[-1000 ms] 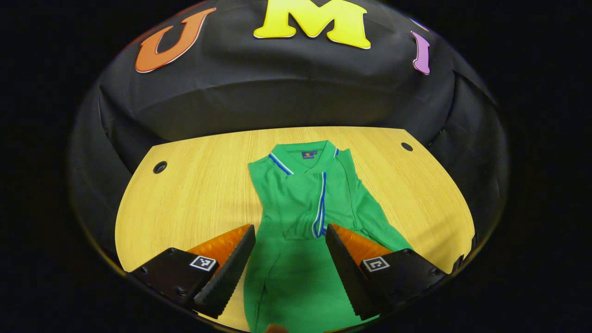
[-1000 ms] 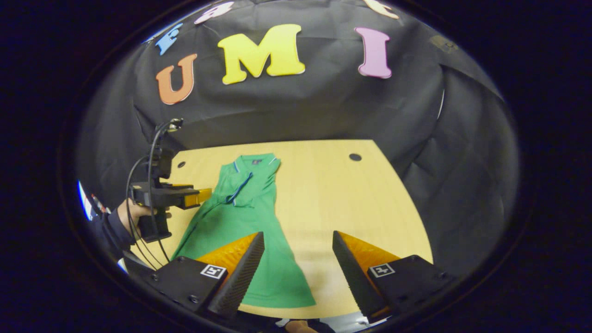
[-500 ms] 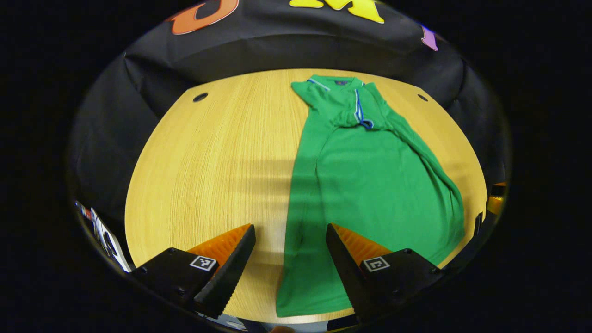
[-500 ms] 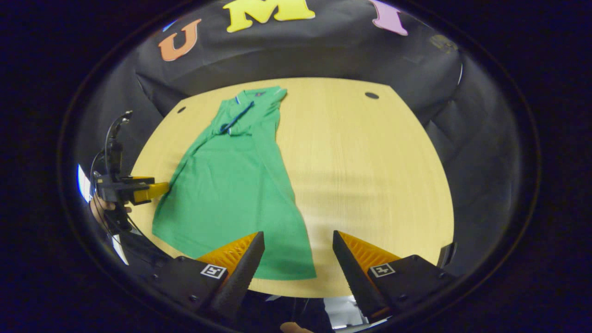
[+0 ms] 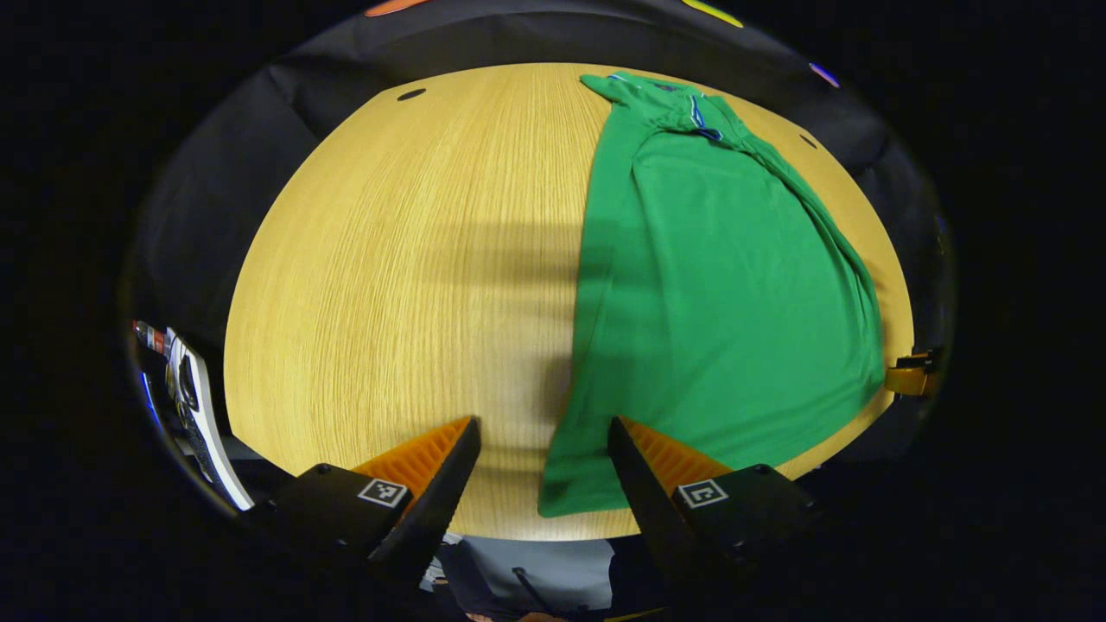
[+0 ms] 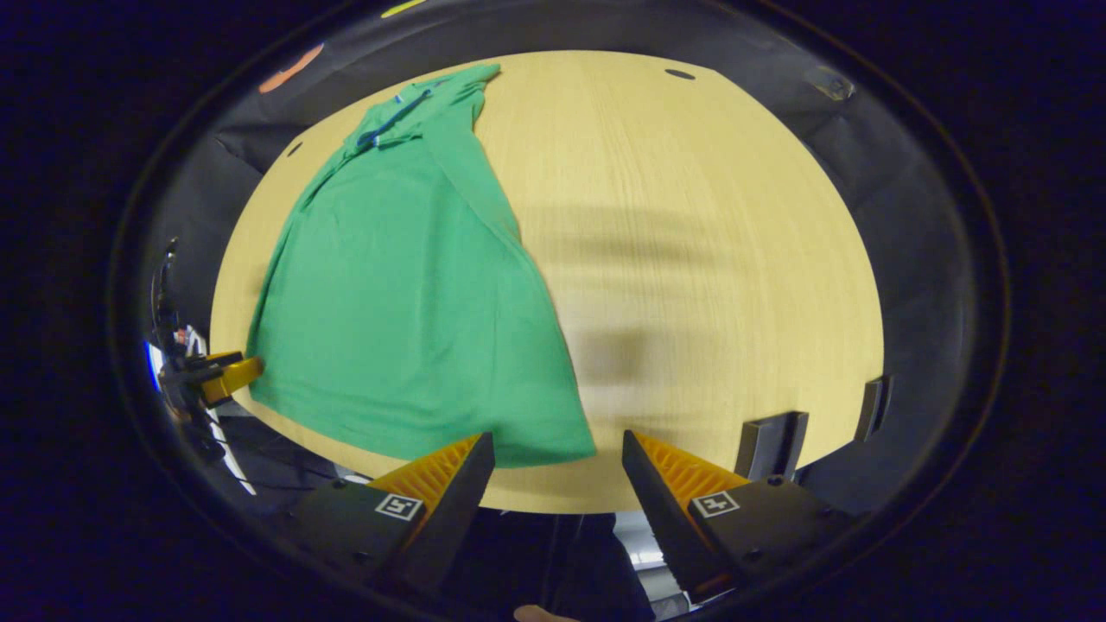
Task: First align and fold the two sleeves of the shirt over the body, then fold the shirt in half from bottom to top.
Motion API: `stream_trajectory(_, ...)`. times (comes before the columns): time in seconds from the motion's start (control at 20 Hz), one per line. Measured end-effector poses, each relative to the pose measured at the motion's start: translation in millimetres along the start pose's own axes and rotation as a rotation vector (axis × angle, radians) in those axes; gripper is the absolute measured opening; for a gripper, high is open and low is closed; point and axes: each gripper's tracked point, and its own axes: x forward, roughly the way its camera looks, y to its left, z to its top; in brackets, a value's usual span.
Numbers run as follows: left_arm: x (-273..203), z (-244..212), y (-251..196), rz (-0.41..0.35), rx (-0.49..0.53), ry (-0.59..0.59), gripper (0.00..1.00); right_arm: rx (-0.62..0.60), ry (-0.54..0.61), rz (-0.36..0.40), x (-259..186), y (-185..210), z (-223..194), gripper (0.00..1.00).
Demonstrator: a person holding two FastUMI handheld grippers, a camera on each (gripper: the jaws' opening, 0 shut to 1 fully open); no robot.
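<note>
I see the green shirt (image 5: pixel 717 285) lying flat on the wooden table (image 5: pixel 389 276), a smooth knit with soft creases. Its sleeves are folded in over the body, making a long shape that flares toward the hem. The collar with blue-and-white trim (image 5: pixel 696 108) sits far off at about 1 o'clock in the left gripper view; the hem corner (image 5: pixel 562 501) lies at 6 o'clock, between my left gripper (image 5: pixel 544 471) fingers, which stand wide apart and hold nothing.

In the right gripper view the shirt (image 6: pixel 406 285) runs from the collar at 11 o'clock down to its other hem corner (image 6: pixel 575 449), just ahead of my right gripper (image 6: pixel 557 484), whose ribbed fingers are also spread wide and empty. At 9 o'clock in that view the left gripper (image 6: pixel 220 376) shows by the table edge, near the hem.

The tabletop is pale yellow wood with fine straight grain, rounded at its near edge, with small dark cable holes (image 5: pixel 411 93) near the far corners. Black draped cloth (image 5: pixel 216 190) walls the booth behind it. Faint blurred shadows cross the wood.
</note>
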Motion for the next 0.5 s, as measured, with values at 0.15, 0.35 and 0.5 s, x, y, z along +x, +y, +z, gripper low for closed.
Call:
stream_trajectory(0.15,-10,-4,-10,0.012,0.027,0.057,0.95,-0.016,0.040,-0.026,7,-2,-8,0.93)
stream_trajectory(0.35,-22,-6,-31,-0.017,0.004,0.150,0.88,-0.020,0.071,-0.045,16,-4,-15,0.96)
stream_trajectory(0.5,-26,8,-48,-0.036,-0.039,0.182,0.84,-0.024,0.065,-0.049,18,-3,-10,0.90)
